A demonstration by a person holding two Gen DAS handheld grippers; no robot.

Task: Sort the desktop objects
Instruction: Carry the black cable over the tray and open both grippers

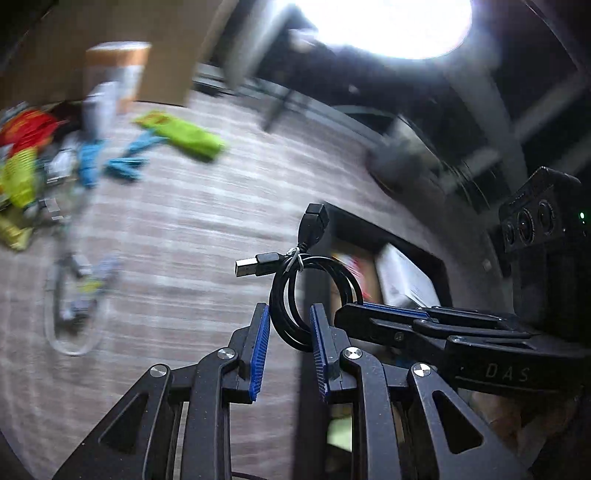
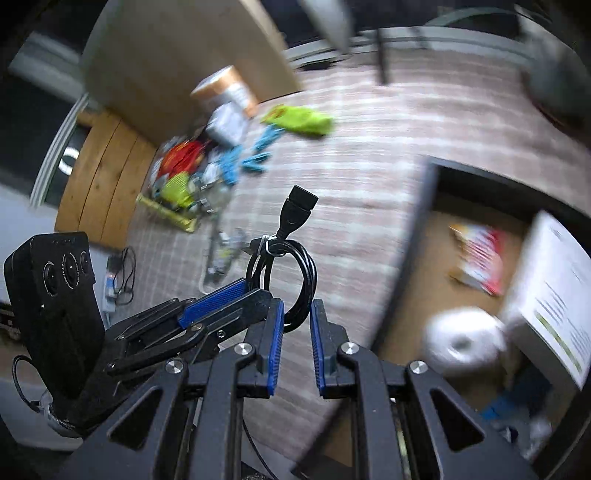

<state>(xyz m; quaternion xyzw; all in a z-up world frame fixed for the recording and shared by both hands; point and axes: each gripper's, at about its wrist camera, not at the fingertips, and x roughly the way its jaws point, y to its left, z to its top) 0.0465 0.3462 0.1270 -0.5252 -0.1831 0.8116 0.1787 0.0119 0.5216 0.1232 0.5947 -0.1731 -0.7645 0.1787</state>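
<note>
Both tools, left tool (image 1: pixel 290 325) and right tool (image 2: pixel 297 317), clamped on coiled black USB cable (image 1: pixel 314 291); dark storage box (image 2: pixel 424 206) part-filled, colourful clutter pile (image 2: pixel 192 173) at surface's far edge unsorted.

Bench (image 2: pixel 369 155): covered with a striped pinkish-grey cloth. Cardboard sheet (image 2: pixel 177 55): plain brown, standing upright at the bench's far left corner. Wooden board (image 2: pixel 99 181): tan, with visible plank seams, lying just beyond the bench's left edge, below the cardboard. Power strip (image 2: pixel 110 284): on the pale floor beyond the left edge, with dark cords looping from it. Thin dark post (image 2: pixel 382 55): upright at the far edge, blurred. Grey blurred object (image 1: pixel 402 158): near the far right corner; its kind cannot be told. Bright light (image 1: pixel 384 22): beyond the far edge, overexposed to white.
</note>
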